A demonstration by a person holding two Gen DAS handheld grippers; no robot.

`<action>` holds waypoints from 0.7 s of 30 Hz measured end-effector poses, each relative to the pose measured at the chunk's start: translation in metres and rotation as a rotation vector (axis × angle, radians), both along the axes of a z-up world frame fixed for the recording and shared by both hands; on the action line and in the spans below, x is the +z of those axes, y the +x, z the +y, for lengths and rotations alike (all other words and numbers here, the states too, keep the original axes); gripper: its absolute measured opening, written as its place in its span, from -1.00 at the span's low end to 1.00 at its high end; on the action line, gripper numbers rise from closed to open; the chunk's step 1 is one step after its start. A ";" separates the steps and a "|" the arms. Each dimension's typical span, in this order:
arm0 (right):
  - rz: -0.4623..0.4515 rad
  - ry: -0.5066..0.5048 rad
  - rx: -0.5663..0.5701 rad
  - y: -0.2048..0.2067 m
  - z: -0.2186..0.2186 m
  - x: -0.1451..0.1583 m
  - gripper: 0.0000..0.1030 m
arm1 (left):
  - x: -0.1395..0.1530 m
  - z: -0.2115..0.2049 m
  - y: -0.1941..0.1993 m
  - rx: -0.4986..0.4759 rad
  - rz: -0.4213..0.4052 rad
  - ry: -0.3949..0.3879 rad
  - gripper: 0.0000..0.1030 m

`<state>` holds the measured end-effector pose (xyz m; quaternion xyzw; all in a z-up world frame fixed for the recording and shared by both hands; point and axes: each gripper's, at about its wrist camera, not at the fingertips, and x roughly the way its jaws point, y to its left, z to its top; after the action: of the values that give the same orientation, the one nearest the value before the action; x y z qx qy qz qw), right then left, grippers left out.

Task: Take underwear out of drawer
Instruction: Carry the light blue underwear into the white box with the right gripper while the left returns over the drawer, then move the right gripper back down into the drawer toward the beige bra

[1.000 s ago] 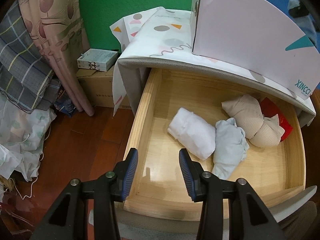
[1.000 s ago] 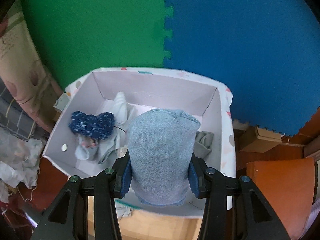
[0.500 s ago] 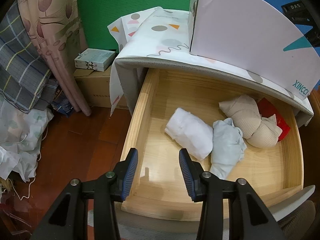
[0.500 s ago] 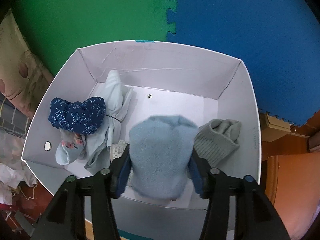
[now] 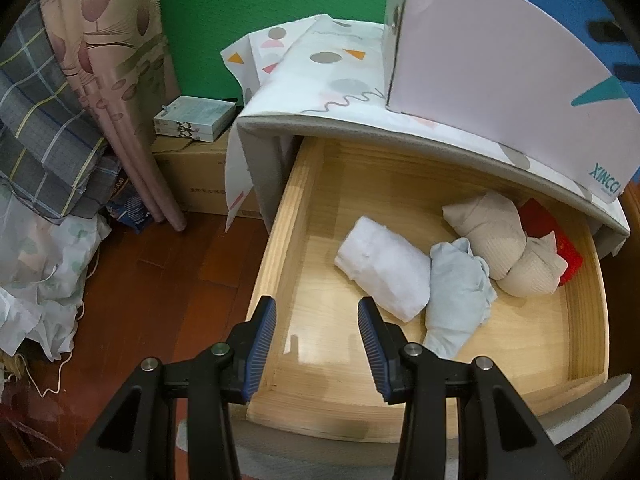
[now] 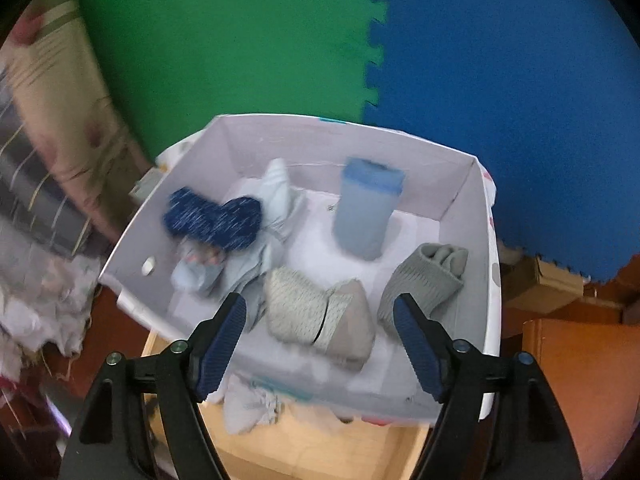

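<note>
The wooden drawer (image 5: 584, 312) is pulled out and holds a white roll (image 5: 382, 266), a pale blue bundle (image 5: 456, 300), two beige rolls (image 5: 486, 224) and something red (image 5: 554, 232). My left gripper (image 5: 316, 332) hovers open and empty over the drawer's front left corner. In the right wrist view my right gripper (image 6: 320, 322) is above the white box (image 6: 478, 236); its jaws are opening and nothing is between them. A light blue roll (image 6: 366, 212) sits upright at the back of the box, free of the gripper. Several other rolled garments lie in the box, among them a dark blue one (image 6: 214, 222).
The white box (image 5: 492, 60) stands on the patterned cabinet top (image 5: 320, 68) above the drawer. Curtains (image 5: 100, 60), folded plaid cloth (image 5: 36, 120) and cardboard boxes (image 5: 200, 184) crowd the floor on the left. Green and blue foam mats (image 6: 360, 40) cover the wall behind.
The right gripper carried the light blue roll over the box, spread its jaws and let it go; the roll now stands at the back of the box. The left gripper stayed put.
</note>
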<state>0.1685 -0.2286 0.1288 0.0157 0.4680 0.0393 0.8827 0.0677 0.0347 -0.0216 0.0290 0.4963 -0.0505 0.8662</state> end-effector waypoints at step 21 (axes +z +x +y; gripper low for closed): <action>0.093 -0.177 0.374 -0.078 0.052 -0.150 0.34 | 0.001 0.015 0.003 0.050 0.008 -0.039 -0.16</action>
<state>0.0902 -0.1766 -0.0215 -0.1470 0.5048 0.1602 0.8354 0.0703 0.0498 -0.0209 -0.0004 0.4991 -0.0388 0.8657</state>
